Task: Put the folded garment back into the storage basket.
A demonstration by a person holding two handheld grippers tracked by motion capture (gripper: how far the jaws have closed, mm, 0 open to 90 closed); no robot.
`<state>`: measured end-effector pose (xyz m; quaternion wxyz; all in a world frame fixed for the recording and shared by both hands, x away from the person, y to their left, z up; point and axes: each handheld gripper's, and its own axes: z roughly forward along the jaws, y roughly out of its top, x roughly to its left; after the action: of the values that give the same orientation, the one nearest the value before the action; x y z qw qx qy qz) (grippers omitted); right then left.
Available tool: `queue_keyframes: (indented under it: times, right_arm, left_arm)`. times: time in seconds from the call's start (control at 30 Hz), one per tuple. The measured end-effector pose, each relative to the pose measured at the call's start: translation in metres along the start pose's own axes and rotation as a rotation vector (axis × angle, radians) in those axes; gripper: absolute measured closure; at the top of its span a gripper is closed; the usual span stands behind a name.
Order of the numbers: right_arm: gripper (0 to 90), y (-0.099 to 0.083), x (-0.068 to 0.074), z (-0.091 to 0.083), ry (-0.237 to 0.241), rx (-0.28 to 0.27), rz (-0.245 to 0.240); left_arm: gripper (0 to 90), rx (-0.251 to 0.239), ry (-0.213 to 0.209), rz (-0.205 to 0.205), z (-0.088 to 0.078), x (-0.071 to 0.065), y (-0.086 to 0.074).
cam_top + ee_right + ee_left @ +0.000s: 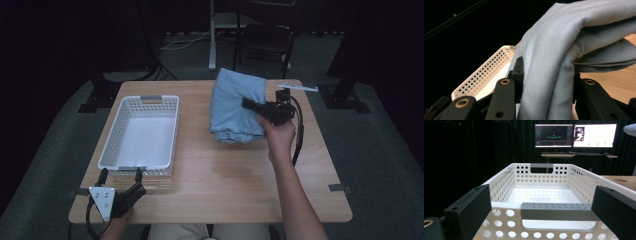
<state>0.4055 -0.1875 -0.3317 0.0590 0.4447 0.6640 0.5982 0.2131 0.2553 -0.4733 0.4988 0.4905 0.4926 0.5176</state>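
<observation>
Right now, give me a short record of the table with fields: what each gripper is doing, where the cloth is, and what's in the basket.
right gripper: shut on cloth
cloth: folded, light blue, on the table's right half, apart from the basket
left gripper: open, just outside the basket's near end, holding nothing
basket: white, perforated, grey handles, on the table's left half, nothing inside
table: light wood

wooden table (220, 175) — bearing white perforated basket (112, 132) | black chair (263, 37) behind | two lit monitors (575, 135) — far desk
</observation>
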Motion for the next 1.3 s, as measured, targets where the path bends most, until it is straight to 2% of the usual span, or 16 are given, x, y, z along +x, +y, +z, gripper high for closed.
queue_keyframes:
  times: [0.43, 0.97, 1.1, 1.3]
  right_arm:
    - [64.5, 0.004, 0.018, 0.026, 0.036, 0.013, -0.006]
    - [64.4, 0.005, 0.044, 0.063, 0.106, 0.020, -0.001]
    - [64.4, 0.004, 0.050, 0.074, 0.147, 0.024, 0.003]
    - [64.4, -0.001, 0.060, 0.093, 0.155, 0.041, 0.008]
  left_arm:
    - [3.9, -0.001, 0.000, -0.001, 0.000, 0.000, 0.000]
    - [3.9, -0.007, -0.004, -0.002, 0.000, 0.000, 0.000]
    - [3.9, -0.008, -0.004, -0.002, -0.001, 0.000, 0.000]
    - [3.9, -0.008, -0.004, -0.002, -0.001, 0.000, 0.000]
